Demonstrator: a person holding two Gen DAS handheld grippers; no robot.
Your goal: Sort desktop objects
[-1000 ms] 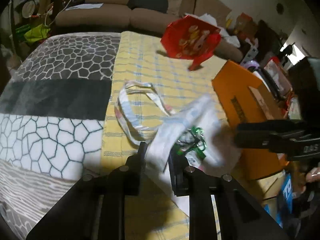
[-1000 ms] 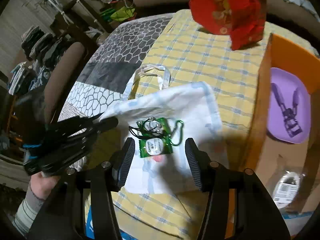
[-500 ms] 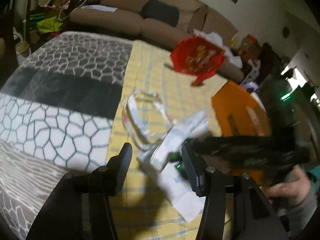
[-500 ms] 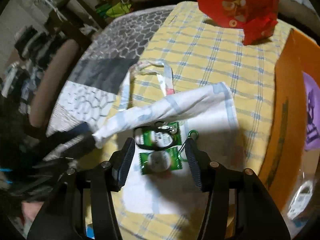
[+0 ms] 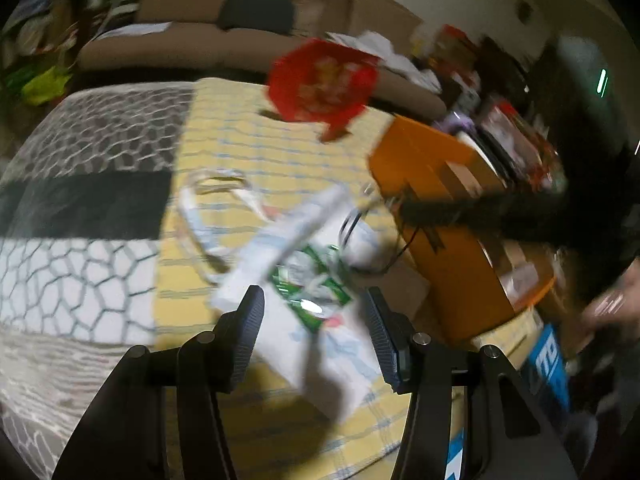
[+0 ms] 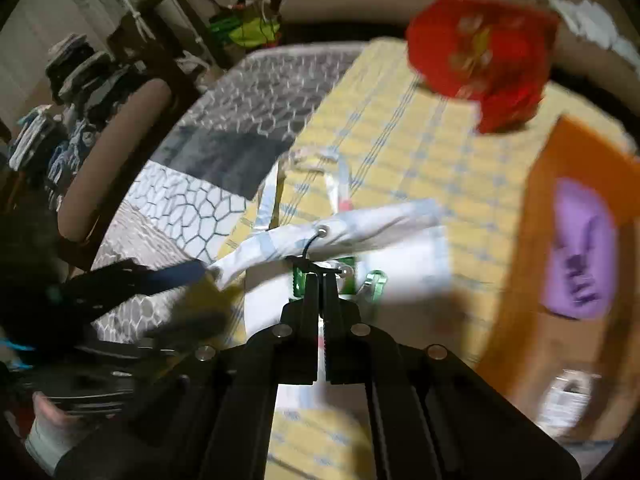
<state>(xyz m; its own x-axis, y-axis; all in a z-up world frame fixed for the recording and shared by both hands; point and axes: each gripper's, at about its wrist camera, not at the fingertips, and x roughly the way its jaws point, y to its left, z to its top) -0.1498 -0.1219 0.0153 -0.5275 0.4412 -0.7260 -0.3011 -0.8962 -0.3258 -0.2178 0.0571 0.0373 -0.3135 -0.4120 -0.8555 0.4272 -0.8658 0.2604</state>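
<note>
A white tote bag with blue trim (image 5: 280, 236) (image 6: 372, 224) lies on the yellow checked cloth, its top flap folded back. Green packets (image 5: 308, 296) and a green carabiner (image 6: 374, 282) lie on the bag. My left gripper (image 5: 314, 320) is open, its fingers either side of the packets' near end; nothing is between the pads. My right gripper (image 6: 320, 276) is shut on a thin black cord (image 6: 310, 248) that runs up to a metal eyelet on the flap. The frames are blurred.
An orange box (image 5: 440, 184) (image 6: 568, 216) stands right of the bag, with a purple item (image 6: 580, 248) inside. A red snack bag (image 5: 320, 84) (image 6: 484, 64) sits at the far end of the cloth. A grey patterned blanket (image 5: 80, 160) covers the left side. A sofa is behind.
My left gripper let go of the bag's flap and opened. My right gripper moved in over the packets and closed on the black cord.
</note>
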